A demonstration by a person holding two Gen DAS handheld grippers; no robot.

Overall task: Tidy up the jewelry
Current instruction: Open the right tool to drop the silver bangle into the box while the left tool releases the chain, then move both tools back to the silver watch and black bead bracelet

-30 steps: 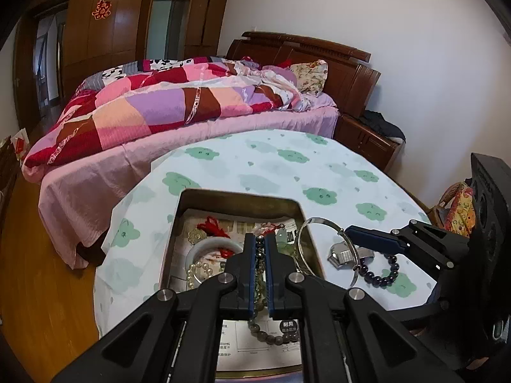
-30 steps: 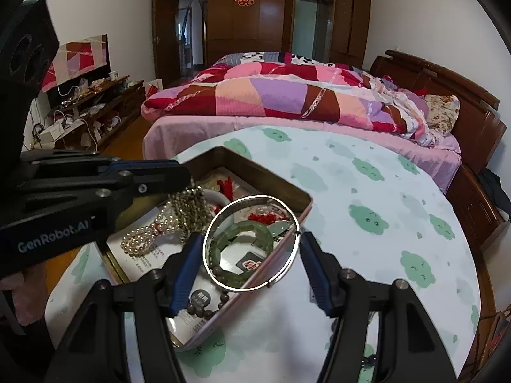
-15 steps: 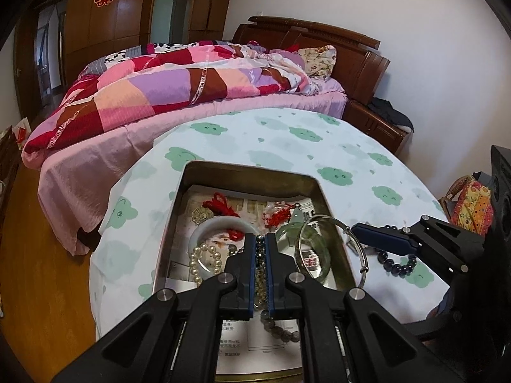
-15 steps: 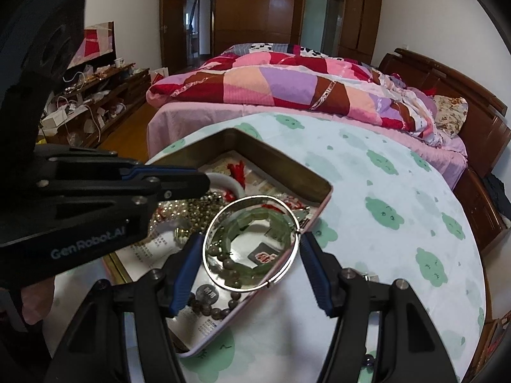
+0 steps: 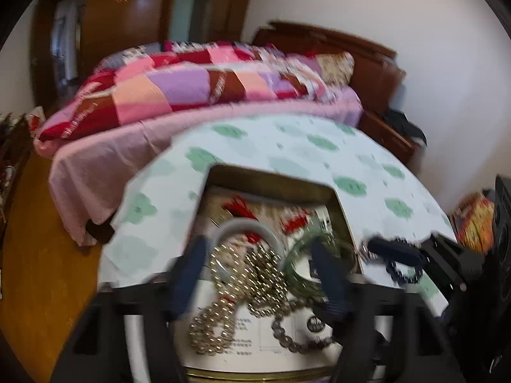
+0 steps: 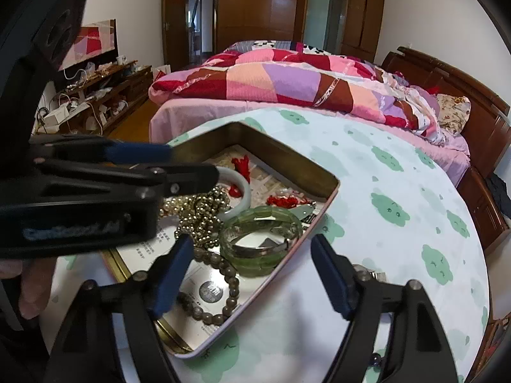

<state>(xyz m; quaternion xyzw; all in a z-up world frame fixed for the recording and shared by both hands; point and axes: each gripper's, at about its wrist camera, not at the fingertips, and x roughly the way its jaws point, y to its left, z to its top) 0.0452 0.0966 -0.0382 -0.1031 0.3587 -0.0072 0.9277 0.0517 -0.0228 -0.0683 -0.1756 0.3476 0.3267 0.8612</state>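
Observation:
An open gold tin (image 6: 287, 162) sits on the round table and holds the jewelry. My left gripper (image 5: 258, 271) hangs over the tin, its jaws opening wide; the pearl necklace (image 5: 242, 287) lies loose in the tin below them, untouched by the pads. In the right wrist view the left gripper (image 6: 191, 164) reaches in from the left. My right gripper (image 6: 250, 271) is also opening, with nothing pressed between its pads. The silver bangle (image 6: 258, 249) rests inside the green bracelet (image 6: 262, 217) in the tin. A white bangle (image 6: 246, 191) and a grey bead bracelet (image 6: 230, 287) lie beside them.
A dark bead bracelet (image 5: 402, 271) lies on the cloud-print tablecloth (image 6: 383, 175) right of the tin, near a small silver piece (image 6: 373, 276). A bed with a patchwork quilt (image 6: 287, 79) stands behind the table. A cluttered low shelf (image 6: 95, 102) is at far left.
The left gripper opened and the pearl necklace it held dropped into the tin. The right gripper widened and the silver bangle fell onto the green bracelet.

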